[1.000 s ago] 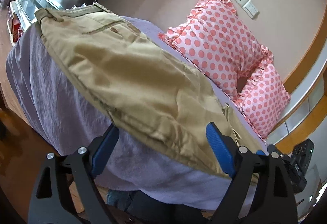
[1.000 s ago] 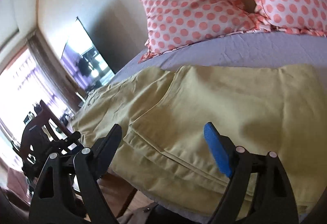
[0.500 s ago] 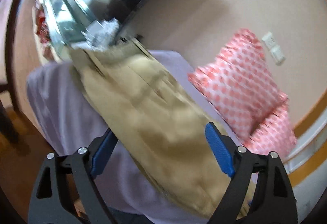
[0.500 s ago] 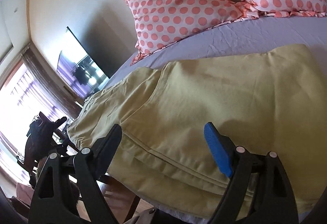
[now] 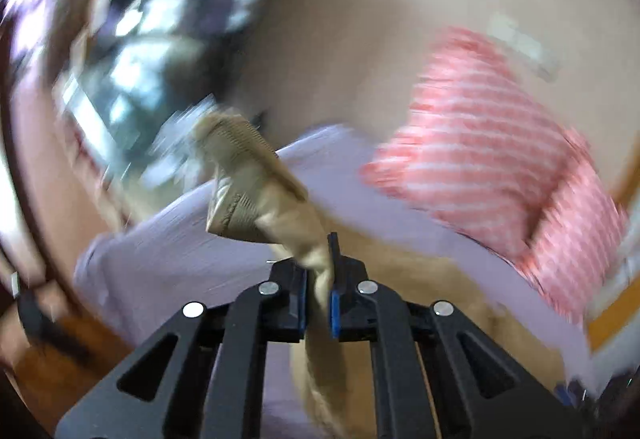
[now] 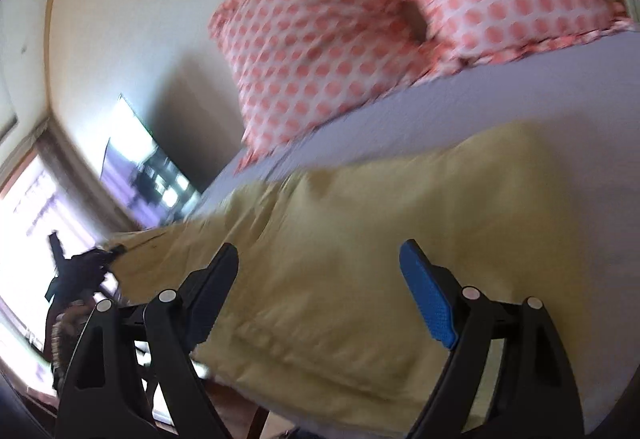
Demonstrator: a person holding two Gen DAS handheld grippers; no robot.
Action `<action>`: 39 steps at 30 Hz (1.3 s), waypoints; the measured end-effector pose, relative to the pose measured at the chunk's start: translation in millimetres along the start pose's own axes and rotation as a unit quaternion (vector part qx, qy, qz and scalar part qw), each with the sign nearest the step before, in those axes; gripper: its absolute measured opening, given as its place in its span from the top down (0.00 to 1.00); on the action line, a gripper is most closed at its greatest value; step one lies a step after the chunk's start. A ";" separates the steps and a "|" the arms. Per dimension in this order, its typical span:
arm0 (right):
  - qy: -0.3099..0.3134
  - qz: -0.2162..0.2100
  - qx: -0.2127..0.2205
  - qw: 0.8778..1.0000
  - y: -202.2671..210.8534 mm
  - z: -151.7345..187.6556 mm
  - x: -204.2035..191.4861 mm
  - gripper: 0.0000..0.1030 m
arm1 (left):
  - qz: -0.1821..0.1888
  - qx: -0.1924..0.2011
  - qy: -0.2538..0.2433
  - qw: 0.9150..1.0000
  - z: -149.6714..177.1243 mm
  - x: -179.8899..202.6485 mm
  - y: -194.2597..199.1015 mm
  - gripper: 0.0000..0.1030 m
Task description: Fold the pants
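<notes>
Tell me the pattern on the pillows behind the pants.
White pillows with salmon-pink polka dots and ruffled edges; clearest in the right wrist view.

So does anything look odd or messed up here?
Only one thing: the left gripper is shut on a bunched end of the tan pants, pulling it up off the lavender bed. That looks like folding, not damage. The left view is blurred.
</notes>
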State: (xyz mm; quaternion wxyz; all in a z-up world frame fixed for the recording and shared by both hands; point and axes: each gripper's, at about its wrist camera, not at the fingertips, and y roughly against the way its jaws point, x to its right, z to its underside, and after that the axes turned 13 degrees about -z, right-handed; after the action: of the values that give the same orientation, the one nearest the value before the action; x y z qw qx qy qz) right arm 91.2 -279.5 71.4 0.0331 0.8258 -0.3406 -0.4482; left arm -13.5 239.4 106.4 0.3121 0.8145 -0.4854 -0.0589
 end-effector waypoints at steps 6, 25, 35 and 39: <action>-0.029 0.055 0.093 0.994 61.1 -19.6 28.8 0.18 | 0.187 0.051 -0.233 0.953 41.5 199.9 81.8 0.93; -0.098 0.099 -0.020 0.990 40.5 -39.0 94.8 0.39 | 0.357 -0.040 -0.389 0.848 179.6 245.1 107.3 0.59; -0.020 0.125 -0.093 0.988 19.2 -28.3 67.2 0.41 | 0.222 -0.072 -0.278 0.932 113.7 172.2 46.2 0.51; -0.014 0.135 -0.125 0.983 9.7 -19.0 70.6 0.48 | 0.220 -0.070 -0.288 0.929 119.6 179.3 45.4 0.47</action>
State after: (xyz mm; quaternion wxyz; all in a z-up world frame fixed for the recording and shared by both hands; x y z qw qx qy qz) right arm 126.3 -333.6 35.5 0.1912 0.7553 -0.3904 -0.4905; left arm -1.9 21.9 73.7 0.2207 0.6115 -0.7158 -0.2548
